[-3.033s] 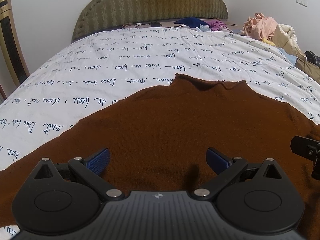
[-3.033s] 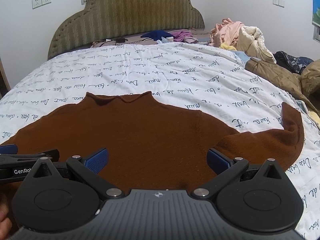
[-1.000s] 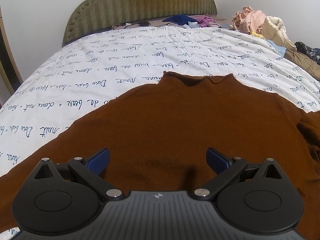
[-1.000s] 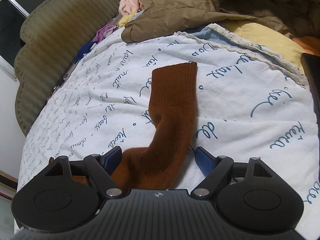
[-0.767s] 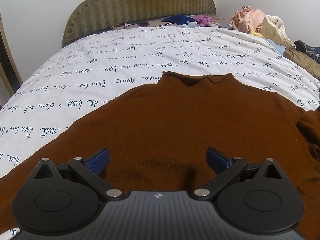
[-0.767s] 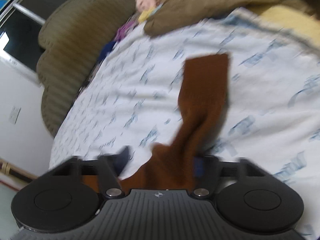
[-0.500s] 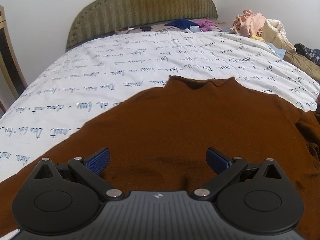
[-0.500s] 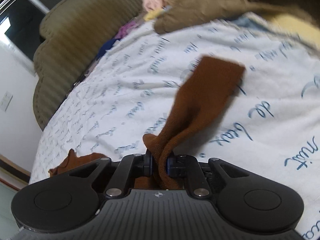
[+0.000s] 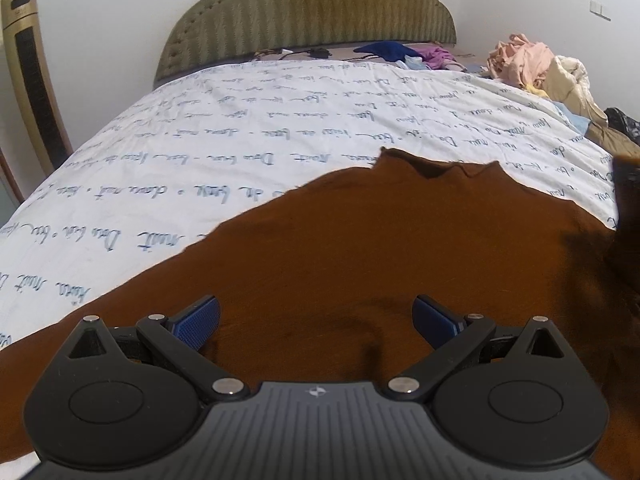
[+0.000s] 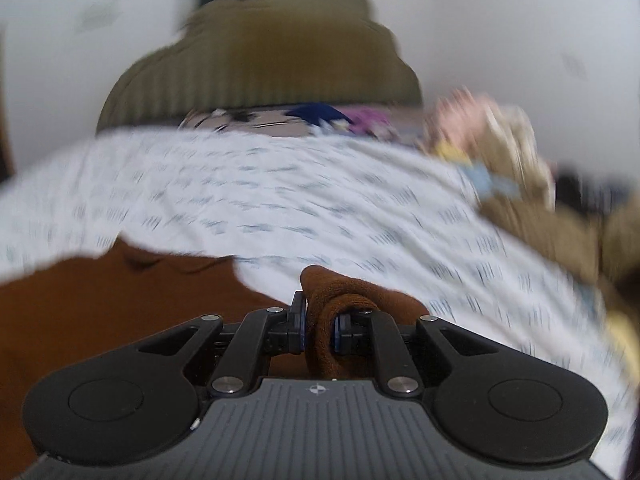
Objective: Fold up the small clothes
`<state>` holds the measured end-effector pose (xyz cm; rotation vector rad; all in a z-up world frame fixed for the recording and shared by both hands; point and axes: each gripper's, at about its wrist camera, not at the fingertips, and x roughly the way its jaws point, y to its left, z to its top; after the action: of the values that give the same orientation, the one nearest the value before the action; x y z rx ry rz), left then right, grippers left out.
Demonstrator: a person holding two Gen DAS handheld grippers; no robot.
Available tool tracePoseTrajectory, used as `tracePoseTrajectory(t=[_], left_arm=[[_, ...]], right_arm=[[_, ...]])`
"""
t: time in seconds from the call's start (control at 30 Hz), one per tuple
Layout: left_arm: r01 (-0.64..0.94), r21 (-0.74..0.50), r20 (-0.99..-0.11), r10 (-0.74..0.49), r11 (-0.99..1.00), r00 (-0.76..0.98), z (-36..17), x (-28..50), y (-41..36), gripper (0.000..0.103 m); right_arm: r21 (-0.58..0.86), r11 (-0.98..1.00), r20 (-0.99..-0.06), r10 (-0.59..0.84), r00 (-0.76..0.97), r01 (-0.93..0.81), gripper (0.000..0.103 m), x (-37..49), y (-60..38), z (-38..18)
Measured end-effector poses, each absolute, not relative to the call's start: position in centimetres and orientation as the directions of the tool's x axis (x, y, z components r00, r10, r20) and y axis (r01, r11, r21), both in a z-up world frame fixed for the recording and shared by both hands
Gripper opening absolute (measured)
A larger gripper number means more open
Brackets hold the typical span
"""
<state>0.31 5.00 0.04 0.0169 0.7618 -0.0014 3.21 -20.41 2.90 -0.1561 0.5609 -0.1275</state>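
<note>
On bed [image 9: 280, 128], brown sweater [image 9: 360, 260] lying flat. Right gripper [image 10: 319, 326] fingers pinching sleeve [image 10: 352, 292] at 3 o'clock, likely for folding it inward. Left gripper [image 9: 316, 314] hovering over hem at 6 o'clock, fingers apart, gripping nothing.

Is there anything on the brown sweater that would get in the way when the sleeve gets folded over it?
Nothing visible does. The right gripper holds the sleeve, and the sweater lies bare. The left gripper hovers open over it.
</note>
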Motion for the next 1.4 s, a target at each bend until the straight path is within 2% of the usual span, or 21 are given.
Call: tracePoseTrajectory(t=[0.17, 0.23, 0.27, 0.3, 0.37, 0.43, 0.53, 0.7, 0.73, 0.77, 0.83, 0.87, 0.9, 0.93, 0.97, 1.0, 1.1, 1.17, 1.2, 1.27, 1.4], left_arm=[[-0.041, 0.014, -0.687, 0.040, 0.999, 0.726, 0.1, -0.3, 7.5, 0.103], [-0.060, 0.010, -0.687, 0.050, 0.998, 0.725, 0.1, -0.5, 8.6, 0.103], [-0.068, 0.009, -0.688, 0.056, 0.998, 0.724, 0.0, -0.5, 9.1, 0.103], [-0.075, 0.010, -0.689, 0.061, 0.997, 0.722, -0.1, -0.6, 9.5, 0.103], [-0.084, 0.016, -0.692, 0.071, 0.996, 0.718, -0.4, -0.7, 10.1, 0.102], [-0.123, 0.076, -0.698, 0.141, 0.989, 0.703, -1.1, -0.6, 10.6, 0.103], [-0.124, 0.005, -0.727, 0.089, 0.992, 0.681, -1.8, -0.5, 12.3, 0.103], [-0.158, -0.014, -0.720, 0.100, 0.987, 0.687, -1.8, -0.9, 14.0, 0.103], [-0.164, -0.018, -0.721, 0.101, 0.986, 0.685, -1.8, -1.0, 14.2, 0.103], [-0.170, -0.023, -0.722, 0.101, 0.985, 0.685, -1.7, -1.0, 14.6, 0.103], [-0.180, -0.031, -0.723, 0.103, 0.983, 0.683, -1.4, -0.8, 15.0, 0.103], [-0.184, -0.039, -0.719, 0.101, 0.982, 0.688, -1.2, -0.6, 15.2, 0.103], [-0.188, -0.048, -0.714, 0.098, 0.981, 0.693, -1.0, -0.3, 15.3, 0.103], [-0.193, -0.058, -0.712, 0.095, 0.980, 0.695, -0.8, 0.1, 15.4, 0.103], [-0.193, -0.070, -0.714, 0.086, 0.979, 0.695, -0.5, 0.7, 15.6, 0.103], [-0.186, -0.086, -0.712, 0.071, 0.979, 0.699, -0.2, 1.3, 15.6, 0.103], [-0.158, -0.127, -0.721, 0.019, 0.979, 0.692, 0.6, 3.2, 15.3, 0.103], [-0.150, -0.149, -0.731, -0.006, 0.977, 0.683, 0.8, 3.9, 14.8, 0.103], [-0.145, -0.153, -0.732, -0.013, 0.978, 0.681, 0.8, 4.0, 14.5, 0.103], [-0.136, -0.147, -0.734, -0.016, 0.980, 0.679, 0.6, 3.9, 13.5, 0.103], [-0.117, -0.124, -0.751, -0.016, 0.985, 0.660, -0.3, 3.9, 11.9, 0.103]], right_arm=[[-0.454, 0.889, -0.510, -0.204, 0.836, -0.061, 0.014, 5.9, -9.4, 0.0], [-0.583, 0.808, -0.476, -0.252, 0.843, -0.087, 0.015, 6.5, -5.3, -2.0], [-0.638, 0.763, -0.454, -0.268, 0.850, -0.101, 0.030, 6.6, -3.5, -3.1], [-0.683, 0.718, -0.451, -0.274, 0.850, -0.131, 0.052, 6.6, -1.8, -4.1], [-0.746, 0.645, -0.417, -0.258, 0.871, -0.166, 0.075, 6.0, 1.2, -5.6], [-0.778, 0.603, -0.395, -0.250, 0.884, -0.178, 0.079, 5.3, 3.2, -6.3], [-0.812, 0.559, -0.360, -0.249, 0.899, -0.171, 0.078, 4.6, 4.5, -6.6], [-0.751, 0.607, -0.467, -0.210, 0.859, -0.260, 0.076, 4.8, 4.2, -4.8], [-0.751, 0.590, -0.515, -0.242, 0.823, -0.297, 0.076, 5.3, 4.3, -4.6], [-0.693, 0.620, -0.610, -0.234, 0.757, -0.366, 0.075, 6.1, 3.9, -3.9], [-0.468, 0.779, -0.771, -0.128, 0.624, -0.417, 0.075, 8.2, 2.5, -1.4], [-0.473, 0.787, -0.784, -0.170, 0.597, -0.396, 0.068, 8.6, 2.5, -1.0], [-0.552, 0.735, -0.739, -0.210, 0.641, -0.395, 0.065, 7.9, 3.1, -0.7], [-0.612, 0.687, -0.681, -0.203, 0.704, -0.393, 0.066, 6.8, 3.8, -0.3], [-0.591, 0.698, -0.678, -0.156, 0.719, -0.405, 0.069, 6.1, 4.0, 0.3], [-0.514, 0.750, -0.714, -0.105, 0.692, -0.416, 0.074, 6.1, 3.6, 1.0], [-0.358, 0.851, -0.756, -0.022, 0.655, -0.385, 0.074, 6.9, 1.9, 2.1], [-0.148, 0.916, -0.819, 0.097, 0.565, -0.372, 0.076, 7.7, -0.1, 2.9], [-0.096, 0.930, -0.838, 0.117, 0.533, -0.355, 0.076, 8.3, -0.9, 3.1], [-0.071, 0.944, -0.829, 0.124, 0.545, -0.322, 0.076, 9.0, -2.0, 4.3], [0.083, 0.947, -0.827, 0.239, 0.509, -0.309, 0.077, 10.1, -3.6, 5.9]])
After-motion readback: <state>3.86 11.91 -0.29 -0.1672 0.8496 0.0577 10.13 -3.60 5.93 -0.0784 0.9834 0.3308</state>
